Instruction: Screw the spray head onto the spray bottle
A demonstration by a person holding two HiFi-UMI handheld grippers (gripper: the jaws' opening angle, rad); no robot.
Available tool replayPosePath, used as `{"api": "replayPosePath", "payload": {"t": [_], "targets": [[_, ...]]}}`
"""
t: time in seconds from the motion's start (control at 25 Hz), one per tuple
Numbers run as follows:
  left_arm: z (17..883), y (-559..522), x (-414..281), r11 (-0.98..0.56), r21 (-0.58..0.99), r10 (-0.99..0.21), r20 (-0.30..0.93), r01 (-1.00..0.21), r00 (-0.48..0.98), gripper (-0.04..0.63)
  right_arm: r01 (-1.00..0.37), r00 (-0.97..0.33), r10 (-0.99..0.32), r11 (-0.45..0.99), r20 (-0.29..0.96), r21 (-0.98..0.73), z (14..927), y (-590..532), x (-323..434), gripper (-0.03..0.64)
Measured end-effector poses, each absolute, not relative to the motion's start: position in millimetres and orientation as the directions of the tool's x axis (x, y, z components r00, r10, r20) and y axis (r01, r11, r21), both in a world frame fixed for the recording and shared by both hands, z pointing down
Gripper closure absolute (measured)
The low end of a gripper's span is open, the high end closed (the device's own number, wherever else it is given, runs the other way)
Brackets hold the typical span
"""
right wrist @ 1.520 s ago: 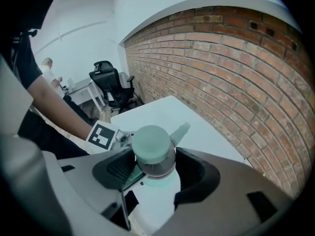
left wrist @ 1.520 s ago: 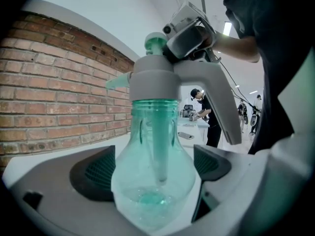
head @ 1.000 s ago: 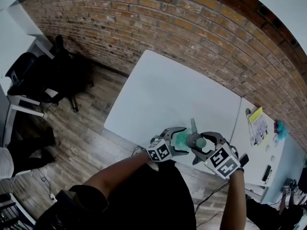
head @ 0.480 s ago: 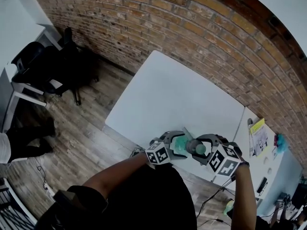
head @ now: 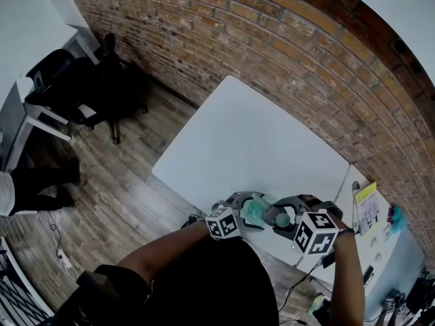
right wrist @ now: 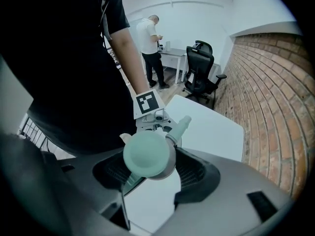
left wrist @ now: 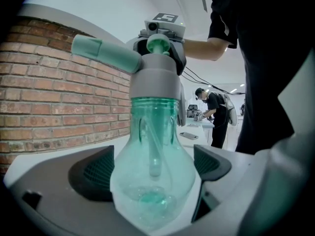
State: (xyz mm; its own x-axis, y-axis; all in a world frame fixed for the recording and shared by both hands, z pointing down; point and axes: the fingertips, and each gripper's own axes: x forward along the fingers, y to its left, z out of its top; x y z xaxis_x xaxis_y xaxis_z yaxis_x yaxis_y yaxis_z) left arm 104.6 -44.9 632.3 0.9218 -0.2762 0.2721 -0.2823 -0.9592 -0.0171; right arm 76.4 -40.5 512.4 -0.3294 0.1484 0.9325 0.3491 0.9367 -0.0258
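Now, tube inside spray bottle, spray head atop.

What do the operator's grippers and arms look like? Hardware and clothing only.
Both the left gripper and right gripper have light grey moulded bodies and curved jaws lined with dark ribbed pads. Each carries a white cube printed with black square markers. The person wears a black short-sleeved shirt, forearms bare.
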Motion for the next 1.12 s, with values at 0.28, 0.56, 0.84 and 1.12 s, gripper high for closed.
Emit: {"api": "replayPosePath", "payload": {"t": [0.28, 0.56, 0.84, 1.12], "targets": [[631, -44, 104, -0.958, -0.006, -0.276, 0.279, -0.286, 0.92, 0.106, 0.078, -0.499, 0.049, 0.997, 0.865, -0.012, 492, -50, 70, 0.351], [631, -45, 103, -0.96, -0.003, -0.269, 0.281, -0.279, 0.921, 0.106, -0.43, -0.484, -0.24, 0.903, 0.842, 0.01, 483, -56, 85, 0.351], [631, -46, 105, -0.965, -0.008, -0.253, 0.283, -0.261, 0.925, 0.106, -0.583, -0.358, -0.347, 0.808, 0.867, 0.083, 516, -58, 85, 0.351], [631, -48, 107, -0.97, -0.001, -0.235, 0.276, -0.244, 0.932, 0.106, -0.479, -0.37, -0.315, 0.871, 0.874, 0.112, 516, -57, 85, 0.351]]}}
